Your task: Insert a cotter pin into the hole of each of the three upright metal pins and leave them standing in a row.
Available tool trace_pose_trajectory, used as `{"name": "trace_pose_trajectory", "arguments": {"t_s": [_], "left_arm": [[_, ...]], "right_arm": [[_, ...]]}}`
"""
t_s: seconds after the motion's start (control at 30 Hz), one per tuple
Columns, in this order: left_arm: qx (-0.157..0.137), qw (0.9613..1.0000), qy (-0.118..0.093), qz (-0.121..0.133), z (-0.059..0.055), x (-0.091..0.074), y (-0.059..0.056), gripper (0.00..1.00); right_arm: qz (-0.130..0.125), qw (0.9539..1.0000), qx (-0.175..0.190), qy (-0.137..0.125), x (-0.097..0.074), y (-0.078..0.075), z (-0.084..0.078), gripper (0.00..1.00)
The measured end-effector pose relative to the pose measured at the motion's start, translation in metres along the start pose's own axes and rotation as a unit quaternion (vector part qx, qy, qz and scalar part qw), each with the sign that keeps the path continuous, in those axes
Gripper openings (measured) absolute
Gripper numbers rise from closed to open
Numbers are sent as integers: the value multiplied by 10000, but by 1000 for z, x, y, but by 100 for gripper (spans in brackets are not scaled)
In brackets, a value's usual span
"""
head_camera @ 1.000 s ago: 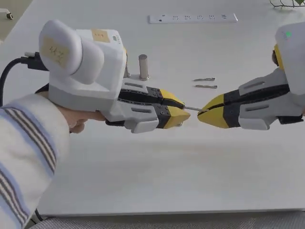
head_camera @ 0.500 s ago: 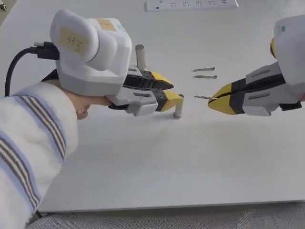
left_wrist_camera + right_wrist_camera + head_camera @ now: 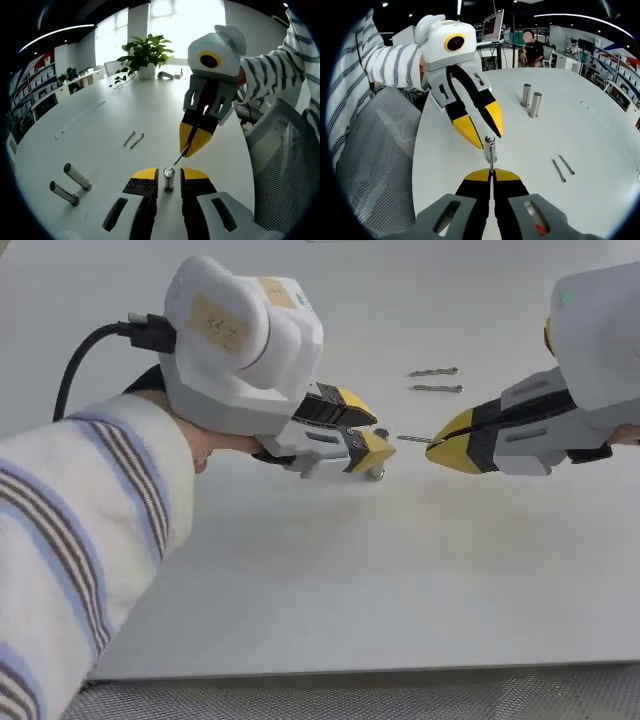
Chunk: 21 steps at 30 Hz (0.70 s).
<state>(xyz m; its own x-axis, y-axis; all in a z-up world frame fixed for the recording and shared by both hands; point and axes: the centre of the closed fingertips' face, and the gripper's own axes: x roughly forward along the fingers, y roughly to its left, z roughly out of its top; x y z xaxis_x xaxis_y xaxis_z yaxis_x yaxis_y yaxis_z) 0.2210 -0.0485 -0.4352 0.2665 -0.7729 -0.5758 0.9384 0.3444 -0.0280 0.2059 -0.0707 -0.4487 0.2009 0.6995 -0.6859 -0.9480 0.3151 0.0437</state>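
A short upright metal pin [image 3: 169, 179] stands between the jaws of my left gripper [image 3: 169, 171], which close on its sides; in the head view its foot [image 3: 375, 473] shows under the left gripper [image 3: 381, 436]. My right gripper [image 3: 432, 446] is shut on a thin cotter pin [image 3: 412, 439] that points at the metal pin with a small gap. From the right gripper view the cotter pin [image 3: 491, 170] lines up with the metal pin [image 3: 490, 146]. Two more metal pins [image 3: 525, 95] [image 3: 535, 105] stand side by side farther off.
Two spare cotter pins [image 3: 432, 372] [image 3: 437, 389] lie on the white table [image 3: 330, 580] beyond the grippers. A mesh chair [image 3: 280, 165] sits at the table's near edge. A potted plant [image 3: 147, 47] stands at the far end.
The right gripper has brought the cotter pin's tip closer to the metal pin than half a second ago. Both grippers sit nearer the table than one second ago.
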Motion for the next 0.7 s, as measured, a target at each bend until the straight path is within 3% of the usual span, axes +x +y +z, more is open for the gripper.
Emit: {"name": "trace_pose_trajectory", "arguments": {"t_s": [0.13, 0.7], "left_arm": [[30, 10000, 32, -3, 0, 1, 0, 6], [199, 9996, 137, -113, 1, 0, 1, 6]], "right_arm": [[34, 10000, -54, 3, 2, 0, 2, 0], [154, 9993, -318, 118, 9, 0, 4, 0]]}}
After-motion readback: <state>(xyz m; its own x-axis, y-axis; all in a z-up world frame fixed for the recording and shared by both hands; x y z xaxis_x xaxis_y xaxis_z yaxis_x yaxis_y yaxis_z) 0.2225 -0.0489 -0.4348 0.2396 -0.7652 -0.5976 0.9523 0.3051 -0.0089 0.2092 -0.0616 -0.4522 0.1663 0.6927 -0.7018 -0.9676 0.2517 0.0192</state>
